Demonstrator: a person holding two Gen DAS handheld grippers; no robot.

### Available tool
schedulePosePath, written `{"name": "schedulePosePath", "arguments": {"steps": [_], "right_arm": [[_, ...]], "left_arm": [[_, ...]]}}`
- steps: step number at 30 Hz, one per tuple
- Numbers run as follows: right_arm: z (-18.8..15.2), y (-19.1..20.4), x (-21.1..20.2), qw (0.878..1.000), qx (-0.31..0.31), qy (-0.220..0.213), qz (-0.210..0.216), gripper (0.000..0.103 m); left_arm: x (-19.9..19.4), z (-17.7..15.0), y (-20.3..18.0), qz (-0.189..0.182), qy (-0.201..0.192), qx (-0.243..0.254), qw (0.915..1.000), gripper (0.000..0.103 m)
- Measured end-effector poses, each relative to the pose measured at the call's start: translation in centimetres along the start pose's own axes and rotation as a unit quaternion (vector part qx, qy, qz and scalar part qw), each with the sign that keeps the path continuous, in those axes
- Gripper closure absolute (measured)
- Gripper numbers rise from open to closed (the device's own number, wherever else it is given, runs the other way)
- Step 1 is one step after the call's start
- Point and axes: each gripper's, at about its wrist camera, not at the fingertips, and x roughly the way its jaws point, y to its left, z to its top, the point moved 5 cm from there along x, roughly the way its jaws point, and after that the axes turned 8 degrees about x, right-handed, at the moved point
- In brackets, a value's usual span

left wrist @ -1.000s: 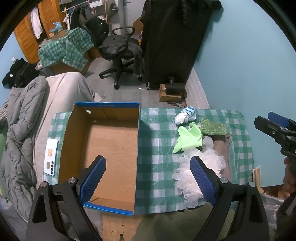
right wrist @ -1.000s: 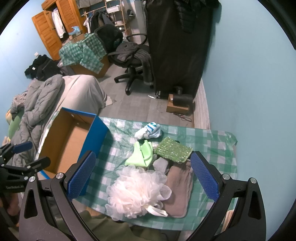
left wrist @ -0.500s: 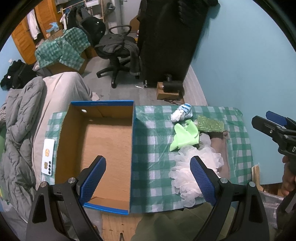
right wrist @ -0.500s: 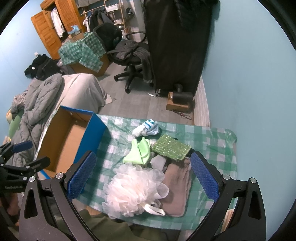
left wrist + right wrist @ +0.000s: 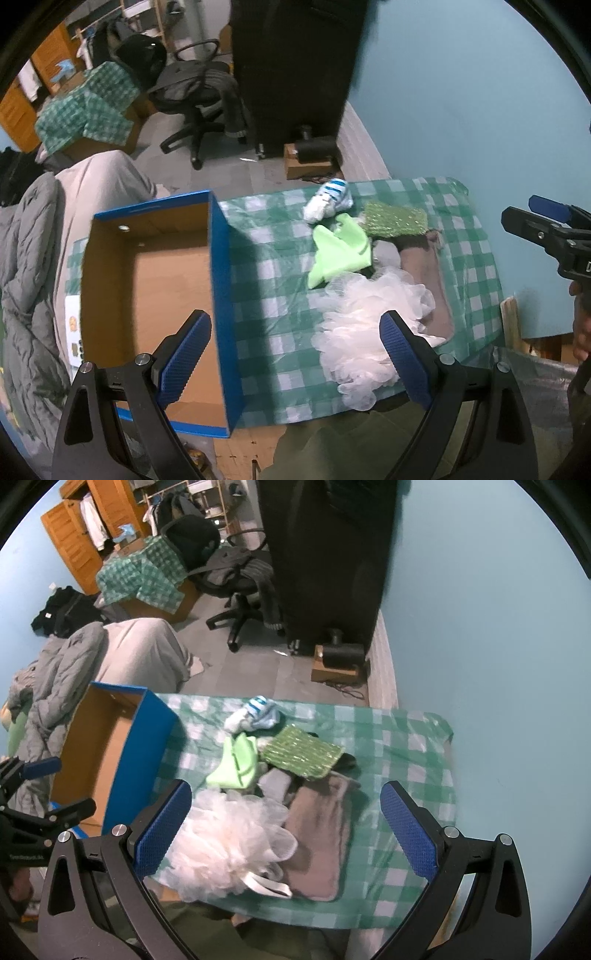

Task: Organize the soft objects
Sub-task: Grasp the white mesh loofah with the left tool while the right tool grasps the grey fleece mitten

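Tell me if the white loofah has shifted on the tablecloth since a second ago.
No. The loofah lies against the brown cloth, below the green cloth, as before.

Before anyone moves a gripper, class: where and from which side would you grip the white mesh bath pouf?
Grip the white mesh bath pouf across its puffy middle, coming straight down with the right gripper, whose open jaws already straddle it. It is a rounded, squashy mound, so the ruffles compress between the jaws. Its flat cord loop is thinner, probably harder.

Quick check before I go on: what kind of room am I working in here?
Most likely a lived-in bedroom: a wooden wardrobe with clothes hanging, an office chair draped with clothing, and rumpled grey bedding beside the checked-cloth table.
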Motion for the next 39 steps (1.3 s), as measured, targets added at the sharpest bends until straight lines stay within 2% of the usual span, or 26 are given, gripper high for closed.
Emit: {"name": "schedulePosePath", "arguments": {"steps": [16, 25, 33, 39], "right_arm": [[-2.9, -6.2, 4.2, 0.997, 0.040, 0.058, -0.010, 0.002], [-5.2, -8.8, 6.9, 0.996, 0.051, 0.079, -0.009, 0.002], [-7.1, -9.6, 9.2, 0.994, 0.042, 0.105, -0.006, 0.002], [-8.3, -10.4, 10.3, 0.992, 0.043, 0.119, -0.007, 0.002]], "left_arm": [[6.1, -0.2, -6.0, -0.048, 0.042, 0.058, 0.9963, 0.009], [9.5, -0.9, -9.5, -0.102, 0.067, 0.035, 0.9920, 0.009], [12.0, -1.7, -11.2, -0.096, 0.096, 0.030, 0.9903, 0.009], [14.2, -2.2, -13.0, -0.056, 0.110, 0.061, 0.9905, 0.007]]}}
